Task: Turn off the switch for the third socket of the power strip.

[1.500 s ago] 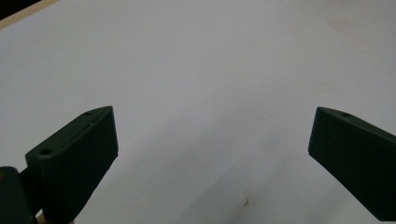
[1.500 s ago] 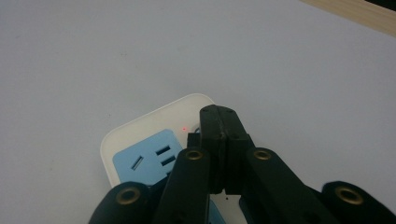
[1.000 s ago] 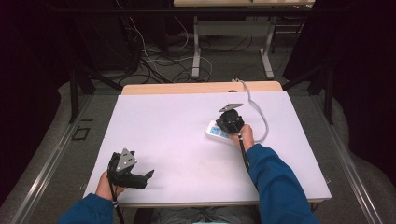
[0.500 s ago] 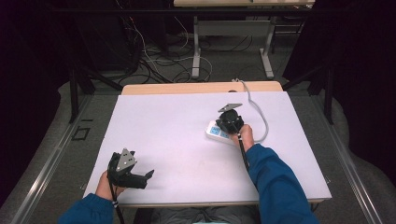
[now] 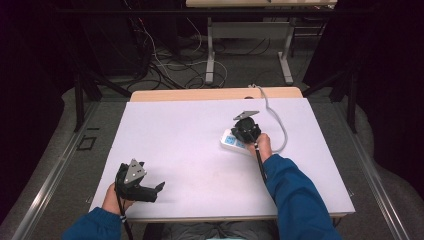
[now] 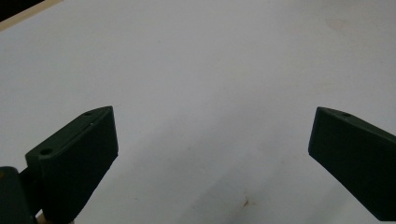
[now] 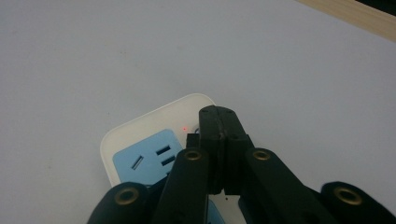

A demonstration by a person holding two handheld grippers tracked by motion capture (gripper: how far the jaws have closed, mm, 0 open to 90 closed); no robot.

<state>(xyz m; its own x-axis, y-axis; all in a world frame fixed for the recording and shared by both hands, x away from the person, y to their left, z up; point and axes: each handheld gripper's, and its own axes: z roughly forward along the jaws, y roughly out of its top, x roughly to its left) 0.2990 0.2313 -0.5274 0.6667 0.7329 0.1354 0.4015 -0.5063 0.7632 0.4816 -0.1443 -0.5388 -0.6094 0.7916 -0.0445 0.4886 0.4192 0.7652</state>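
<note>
A white power strip (image 7: pixel 154 135) with blue socket faces lies on the white table, at mid right in the high view (image 5: pixel 231 142). A small red light (image 7: pixel 185 129) glows near its rounded end. My right gripper (image 7: pixel 218 114) is shut, its jaws pressed together with nothing between them, and its tips rest over that end of the strip next to the light. In the high view the right gripper (image 5: pixel 245 131) sits on top of the strip. My left gripper (image 6: pixel 212 135) stands open over bare table, at the near left edge in the high view (image 5: pixel 158 189).
A grey cable (image 5: pixel 276 120) runs from the power strip to the table's far edge. A wooden strip (image 5: pixel 215 94) borders the far side of the table (image 5: pixel 190 145). Beyond it, loose cables (image 5: pixel 165 60) and table legs stand on the floor.
</note>
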